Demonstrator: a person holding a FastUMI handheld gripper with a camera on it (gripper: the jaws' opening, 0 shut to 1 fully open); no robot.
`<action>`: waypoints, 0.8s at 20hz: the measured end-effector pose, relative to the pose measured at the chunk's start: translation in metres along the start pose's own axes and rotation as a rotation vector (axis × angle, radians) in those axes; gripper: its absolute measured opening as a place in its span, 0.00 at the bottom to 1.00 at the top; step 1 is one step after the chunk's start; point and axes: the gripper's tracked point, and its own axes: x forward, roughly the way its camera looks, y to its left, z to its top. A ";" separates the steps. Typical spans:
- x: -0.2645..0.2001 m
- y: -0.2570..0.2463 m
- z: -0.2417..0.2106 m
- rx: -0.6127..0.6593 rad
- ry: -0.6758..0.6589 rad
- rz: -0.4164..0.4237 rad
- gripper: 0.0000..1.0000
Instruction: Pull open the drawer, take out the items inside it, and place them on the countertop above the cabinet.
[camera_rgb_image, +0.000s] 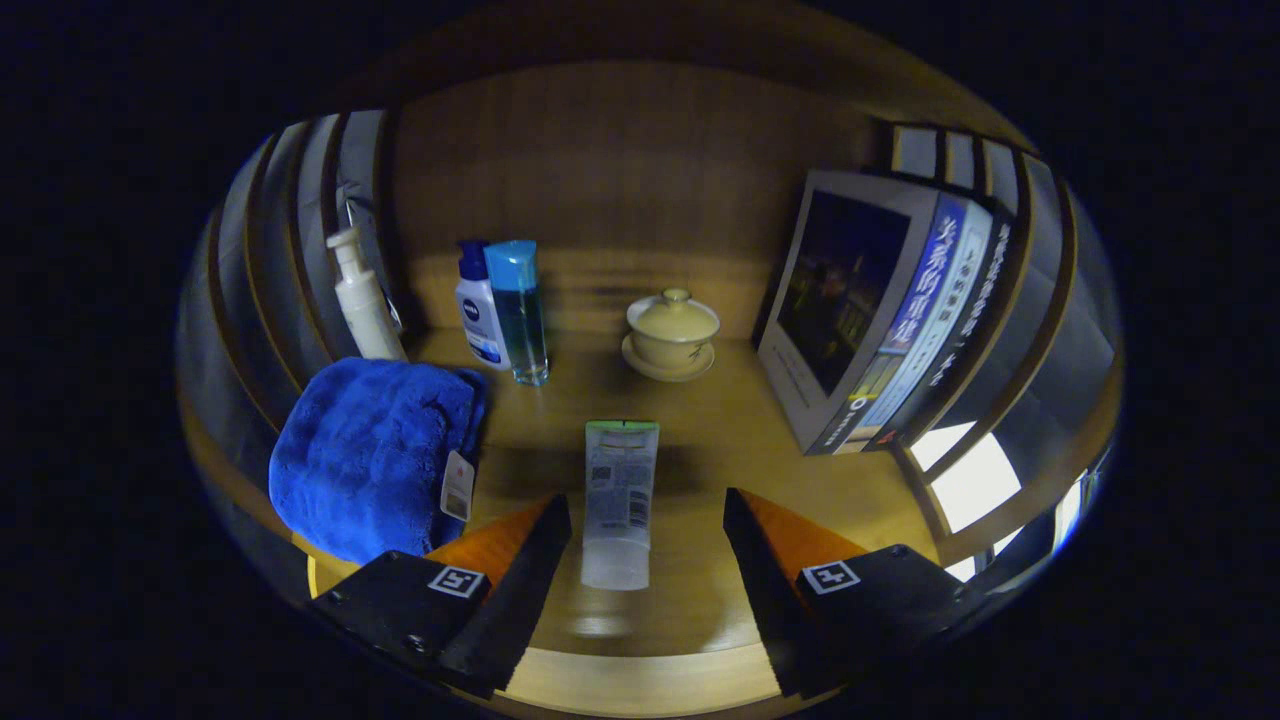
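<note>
Claw (640, 560) is spread wide, pinching nothing. The tube (620, 505) lies flat on the desk (700, 600) between the fingers at bottom centre of the frame, cap end toward me; neither finger touches it, from what I can see.

Looks like the tube is set down on the countertop, so the step in hand is prob. the release and back-off. To do it well I'd pull straight back along the tube's long axis, keeping the fingers wide so neither clips it and rolls it sideways.

Other stuff on the desk: blue towel (365, 455) at left w/ a tag, pump bottle (362, 300) upper left, two bottles (500, 310) touching each other left of centre, lidded cup (672, 333) at centre, books (880, 310) leaning at right.

Drawer's somewhere below, I reckon, so can't tell what's left in it; I'd check before counting this done.
</note>
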 end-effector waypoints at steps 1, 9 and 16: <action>-0.008 -0.005 0.004 -0.018 -0.041 -0.014 0.99; -0.102 -0.025 -0.014 -0.025 -0.259 -0.003 0.99; -0.167 -0.040 -0.076 0.048 -0.315 -0.002 0.99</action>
